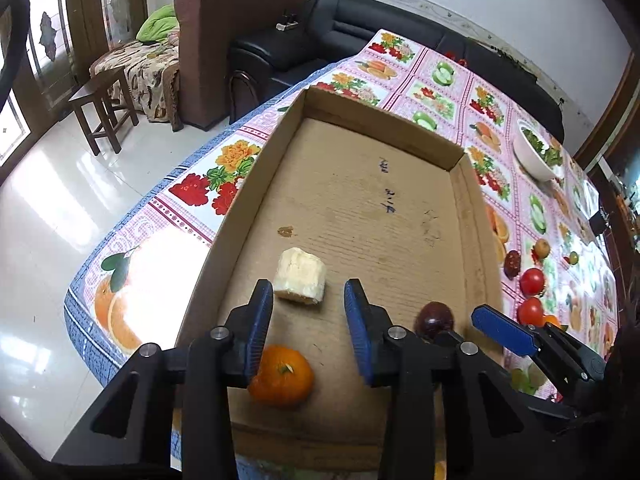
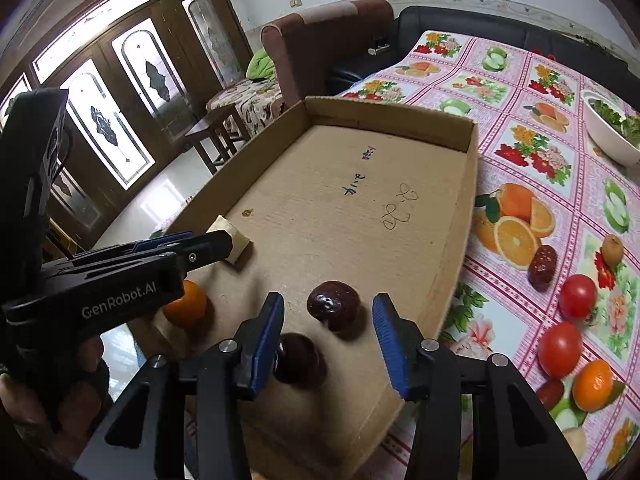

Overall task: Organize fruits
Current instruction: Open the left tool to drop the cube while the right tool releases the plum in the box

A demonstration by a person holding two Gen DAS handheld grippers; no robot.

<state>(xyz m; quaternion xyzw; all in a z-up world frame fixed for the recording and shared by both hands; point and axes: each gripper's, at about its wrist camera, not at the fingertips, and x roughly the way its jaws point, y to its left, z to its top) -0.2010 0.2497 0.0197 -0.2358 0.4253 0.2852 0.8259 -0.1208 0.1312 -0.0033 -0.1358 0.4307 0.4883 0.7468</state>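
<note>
Now both jaws gape empty: orange (image 1: 282, 376) below left gripper (image 1: 308, 308), plum (image 2: 334, 306) between right gripper (image 2: 328, 320).

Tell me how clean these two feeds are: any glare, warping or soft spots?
Left wrist view: window light glares off the floor tiles and washes out the tablecloth edge; the cardboard tray walls bow from fisheye. Right wrist view: the bright door panes blow out; fruit stays sharp, corners go dark.

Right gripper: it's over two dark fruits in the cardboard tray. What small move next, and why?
Probably lift the right gripper clear and swing it toward the round red tomato on the floral tablecloth. Its jaws stand open, gripping neither dark glossy fruit in the shallow cardboard tray, while several fruits lie outside.
</note>
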